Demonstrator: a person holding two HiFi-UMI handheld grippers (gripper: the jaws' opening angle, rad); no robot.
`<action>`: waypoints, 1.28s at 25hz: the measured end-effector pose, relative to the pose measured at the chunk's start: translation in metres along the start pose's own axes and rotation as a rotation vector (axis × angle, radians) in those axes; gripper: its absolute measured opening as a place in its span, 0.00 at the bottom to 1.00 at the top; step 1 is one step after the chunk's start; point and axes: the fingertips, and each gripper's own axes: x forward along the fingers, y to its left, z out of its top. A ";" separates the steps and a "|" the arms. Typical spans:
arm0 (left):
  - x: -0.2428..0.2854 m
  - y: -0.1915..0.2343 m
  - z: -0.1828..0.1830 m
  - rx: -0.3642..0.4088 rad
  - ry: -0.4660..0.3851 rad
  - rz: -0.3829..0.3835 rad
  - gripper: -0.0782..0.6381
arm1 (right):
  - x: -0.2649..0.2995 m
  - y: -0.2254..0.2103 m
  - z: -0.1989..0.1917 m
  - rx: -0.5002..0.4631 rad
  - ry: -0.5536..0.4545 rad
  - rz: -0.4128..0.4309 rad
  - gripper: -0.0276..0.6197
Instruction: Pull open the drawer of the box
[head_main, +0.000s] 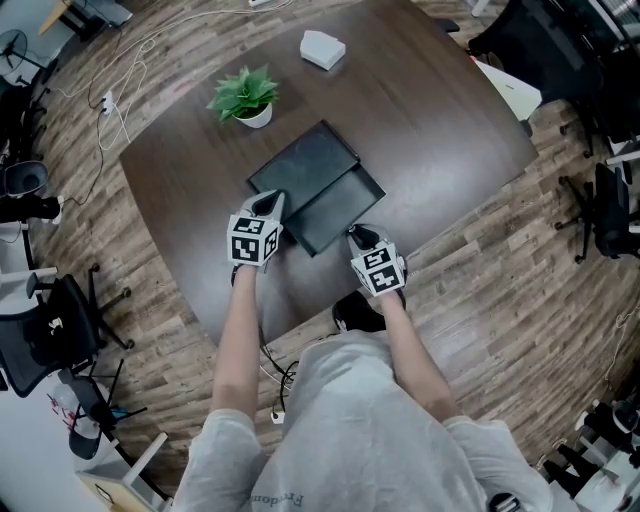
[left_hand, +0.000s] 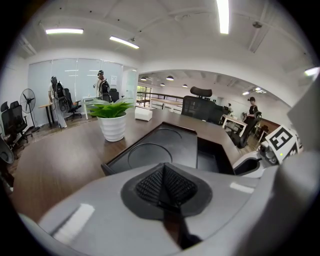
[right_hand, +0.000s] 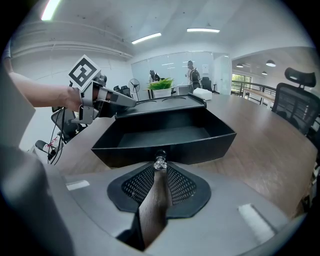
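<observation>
**Right claw on the knob, drawer out**

My right gripper (right_hand: 159, 169) has its jaws narrowed onto the small clear knob (right_hand: 160, 161), pinched right at the tips. Straight ahead of that claw the drawer (right_hand: 165, 136) stands pulled out of the black box (head_main: 300, 165), its dark floor showing. My left gripper (left_hand: 163, 172) has its jaws pressed together, gripping no object. Its tip sits at the box's near corner, with the box top spread just ahead. Beyond that claw and to its left, a potted plant (left_hand: 111, 114) stands on the table (head_main: 430, 120).
</observation>
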 end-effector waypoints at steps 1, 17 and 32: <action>0.000 0.000 0.000 0.000 -0.001 0.002 0.18 | 0.000 0.000 -0.001 -0.002 0.000 0.001 0.14; 0.000 0.001 -0.001 -0.018 0.013 0.018 0.18 | -0.013 0.004 -0.012 0.007 -0.010 0.004 0.14; -0.022 -0.035 0.008 -0.039 -0.032 -0.059 0.18 | -0.036 -0.003 -0.006 0.019 -0.041 -0.035 0.14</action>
